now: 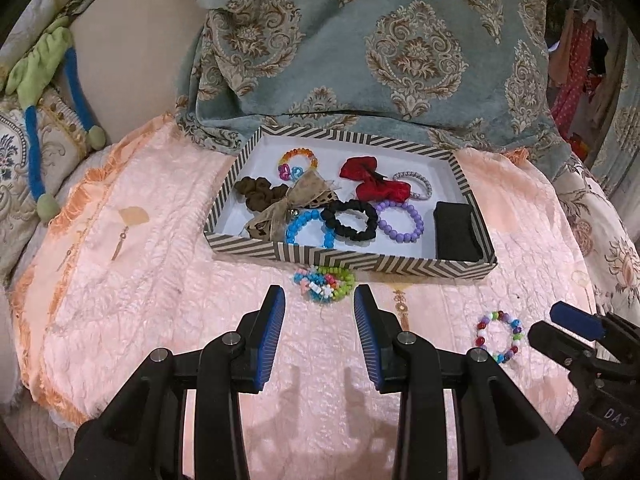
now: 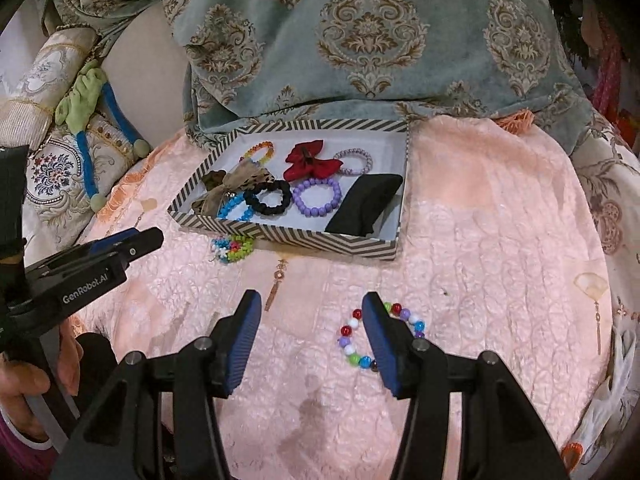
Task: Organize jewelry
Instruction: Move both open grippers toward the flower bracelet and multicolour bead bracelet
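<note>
A striped tray (image 1: 348, 260) (image 2: 280, 236) on the pink bedspread holds several bracelets, scrunchies and bows, among them a purple bead bracelet (image 1: 398, 220) (image 2: 318, 198) and a red bow (image 1: 374, 180). A neon bead bracelet (image 1: 324, 282) (image 2: 234, 248) lies just before the tray's front wall. My left gripper (image 1: 320, 300) stands open right behind it, nothing between its fingers. A multicoloured bead bracelet (image 1: 500, 336) (image 2: 360, 344) lies further right. My right gripper (image 2: 312, 304) is open above it, its right finger (image 2: 384, 344) covering part of the ring.
A blue-grey patterned blanket (image 1: 380, 40) is heaped behind the tray. Cushions and a green and blue toy (image 1: 44, 80) lie at the left. Gold earrings (image 1: 120, 240) (image 2: 274, 284) rest on the bedspread. A person's hand (image 2: 24, 380) grips the left tool.
</note>
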Tool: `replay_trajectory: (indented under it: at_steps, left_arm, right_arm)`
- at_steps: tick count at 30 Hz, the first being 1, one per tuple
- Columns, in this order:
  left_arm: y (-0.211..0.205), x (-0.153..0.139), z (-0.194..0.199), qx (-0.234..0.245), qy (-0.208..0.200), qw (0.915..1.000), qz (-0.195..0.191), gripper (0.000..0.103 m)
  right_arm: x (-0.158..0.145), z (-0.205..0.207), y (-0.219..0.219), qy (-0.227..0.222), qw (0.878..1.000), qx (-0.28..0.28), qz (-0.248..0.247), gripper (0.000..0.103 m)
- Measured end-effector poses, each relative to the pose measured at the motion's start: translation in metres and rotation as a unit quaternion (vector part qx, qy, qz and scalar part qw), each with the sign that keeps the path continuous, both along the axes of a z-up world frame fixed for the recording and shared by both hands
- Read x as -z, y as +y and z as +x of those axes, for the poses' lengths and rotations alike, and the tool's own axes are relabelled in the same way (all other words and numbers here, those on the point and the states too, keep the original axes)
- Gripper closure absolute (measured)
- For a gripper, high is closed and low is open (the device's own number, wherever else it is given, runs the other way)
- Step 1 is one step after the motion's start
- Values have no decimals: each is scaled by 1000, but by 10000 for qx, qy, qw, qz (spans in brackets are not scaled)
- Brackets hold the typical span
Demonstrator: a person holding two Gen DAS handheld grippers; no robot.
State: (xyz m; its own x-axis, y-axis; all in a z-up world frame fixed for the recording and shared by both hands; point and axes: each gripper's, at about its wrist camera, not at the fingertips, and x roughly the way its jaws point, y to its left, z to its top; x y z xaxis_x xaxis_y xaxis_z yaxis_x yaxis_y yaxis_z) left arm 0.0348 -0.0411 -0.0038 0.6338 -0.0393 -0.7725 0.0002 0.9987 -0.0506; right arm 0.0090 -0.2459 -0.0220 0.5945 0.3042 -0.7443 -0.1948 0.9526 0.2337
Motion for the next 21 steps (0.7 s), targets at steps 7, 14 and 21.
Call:
replay_trajectory:
  at_steps: [7,14,21]
  left_arm:
    - [18,3,-4,-170,178,9990,-377,84]
    - [42,19,-1,-420,475,9951,-763,84]
    - [58,41,8,-613,840,9892,-1035,84]
  right_arm:
    - [9,-8,-19,76,9997,155,-148,48]
    - [51,1,-49,455,9971,500,-349,48]
    - [81,19,-51,536,9960,470,-547,50]
